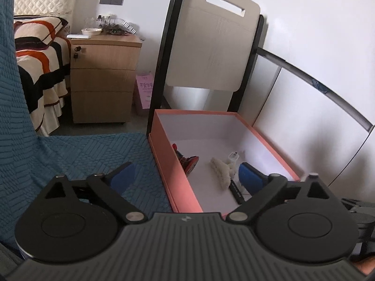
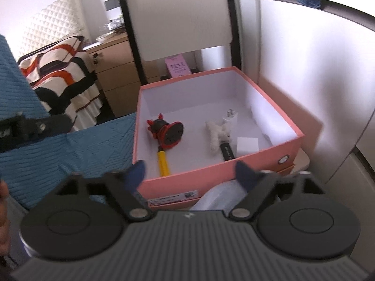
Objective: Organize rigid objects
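the open salmon-pink cardboard box with white lining (image 2: 257, 157) sits on the bed, beside the blue quilted bed cover (image 1: 77, 154), and holds all the visible items. inside lie a red-and-black toy on a yellow plastic handle (image 2: 167, 133), a white fluffy brush head on a black pen-like barrel (image 2: 218, 135), a white wall charger with metal prongs (image 2: 230, 117) and a small white square block (image 2: 247, 145).

the left claw (image 1: 186, 175) is spread wide and holds nothing; it straddles the box's left wall. the right claw (image 2: 188, 175) is likewise spread and empty, just short of the near wall.

handling judgement: all items appear light. the yellow handle looks stiff and smooth, so a mid-shaft pinch suits it. the black barrel offers the firm hold; the fluffy head would compress. the charger is best taken across its flat sides, clear of the prongs.
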Demonstrator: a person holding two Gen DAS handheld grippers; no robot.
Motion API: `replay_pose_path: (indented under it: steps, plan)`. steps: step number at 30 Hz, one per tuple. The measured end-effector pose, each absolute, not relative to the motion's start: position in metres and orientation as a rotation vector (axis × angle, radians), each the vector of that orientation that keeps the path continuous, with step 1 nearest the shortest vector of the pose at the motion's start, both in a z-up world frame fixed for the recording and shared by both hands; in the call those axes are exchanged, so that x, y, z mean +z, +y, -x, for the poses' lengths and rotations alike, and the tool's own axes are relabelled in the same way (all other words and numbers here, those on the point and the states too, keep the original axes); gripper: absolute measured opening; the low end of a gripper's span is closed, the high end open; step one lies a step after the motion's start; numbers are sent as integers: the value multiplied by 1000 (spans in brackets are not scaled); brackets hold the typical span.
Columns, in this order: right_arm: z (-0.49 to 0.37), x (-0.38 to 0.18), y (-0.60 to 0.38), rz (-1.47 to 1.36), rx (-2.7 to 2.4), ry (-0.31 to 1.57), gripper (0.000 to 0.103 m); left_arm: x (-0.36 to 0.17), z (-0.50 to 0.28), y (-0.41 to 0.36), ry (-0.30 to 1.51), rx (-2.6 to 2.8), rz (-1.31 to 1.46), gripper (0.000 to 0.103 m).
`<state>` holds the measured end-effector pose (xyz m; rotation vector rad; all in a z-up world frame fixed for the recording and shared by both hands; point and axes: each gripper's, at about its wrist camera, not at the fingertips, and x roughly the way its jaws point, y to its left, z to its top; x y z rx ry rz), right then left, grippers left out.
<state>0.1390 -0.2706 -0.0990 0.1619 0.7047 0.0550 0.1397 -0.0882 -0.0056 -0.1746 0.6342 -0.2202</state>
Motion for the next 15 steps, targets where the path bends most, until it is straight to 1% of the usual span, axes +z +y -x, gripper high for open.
replay_pose_path:
  steps: [3,15]
  plan:
    - [-141,-100,-270,-139,55,715,89,-9,-143,-89,646,-214,187,102]
    - [-142,-97,-271,-152,64,720,89,-16,-148,-85,672,-187,153,103]
